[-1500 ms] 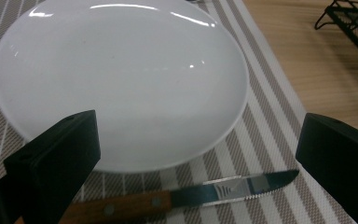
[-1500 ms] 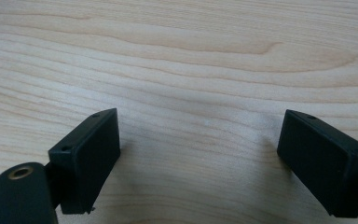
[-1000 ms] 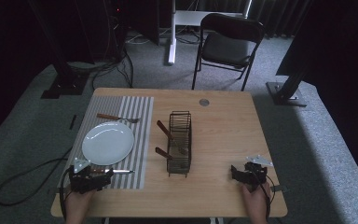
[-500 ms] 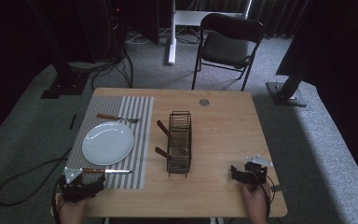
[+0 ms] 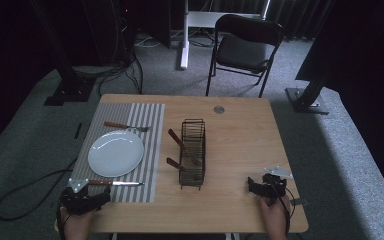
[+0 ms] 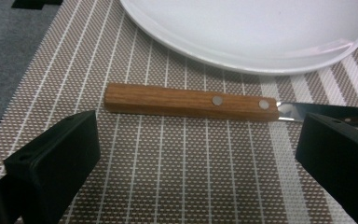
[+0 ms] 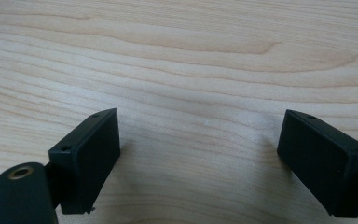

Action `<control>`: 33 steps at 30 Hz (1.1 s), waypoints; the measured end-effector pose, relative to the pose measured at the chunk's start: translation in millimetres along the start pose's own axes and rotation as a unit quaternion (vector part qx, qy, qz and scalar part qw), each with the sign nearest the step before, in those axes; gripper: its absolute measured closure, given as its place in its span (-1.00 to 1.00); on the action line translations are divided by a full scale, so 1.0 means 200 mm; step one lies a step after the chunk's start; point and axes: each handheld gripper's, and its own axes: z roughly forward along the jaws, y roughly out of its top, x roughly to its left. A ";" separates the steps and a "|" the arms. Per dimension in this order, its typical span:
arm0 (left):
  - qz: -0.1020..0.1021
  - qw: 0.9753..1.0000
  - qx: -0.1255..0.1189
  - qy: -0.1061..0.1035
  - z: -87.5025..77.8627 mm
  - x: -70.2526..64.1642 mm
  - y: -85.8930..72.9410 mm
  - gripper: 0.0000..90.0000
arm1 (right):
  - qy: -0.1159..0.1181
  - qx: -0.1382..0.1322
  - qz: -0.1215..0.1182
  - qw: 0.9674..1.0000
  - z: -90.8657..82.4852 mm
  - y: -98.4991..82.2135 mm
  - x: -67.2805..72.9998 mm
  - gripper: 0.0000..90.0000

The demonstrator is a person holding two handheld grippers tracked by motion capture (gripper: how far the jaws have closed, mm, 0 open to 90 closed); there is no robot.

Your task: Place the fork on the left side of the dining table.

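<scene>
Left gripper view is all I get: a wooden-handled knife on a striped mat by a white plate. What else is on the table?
Observer: A black wire caddy stands mid-table, right of the mat, with two wooden-handled utensils in it.
Operator: Is there other cutlery on the mat?
Observer: Yes, a fork lies on the placemat beyond the plate, on the side away from the knife.
Operator: And what's the other hand doing?
Observer: The right gripper sits open over bare wood at the table's near right corner, holding nothing.
</scene>
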 end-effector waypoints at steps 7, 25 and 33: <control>0.009 1.000 0.025 0.002 0.03 0.01 -0.01 -1.00 | 0.000 0.000 0.000 1.000 0.00 0.00 0.00 -0.72; 0.022 0.999 0.032 0.015 0.05 0.00 -0.01 -1.00 | 0.000 0.000 0.000 1.000 0.00 0.00 0.00 -0.72; 0.022 0.999 0.033 0.015 0.05 0.00 0.00 -1.00 | 0.000 0.000 0.000 1.000 0.00 0.00 0.00 -0.72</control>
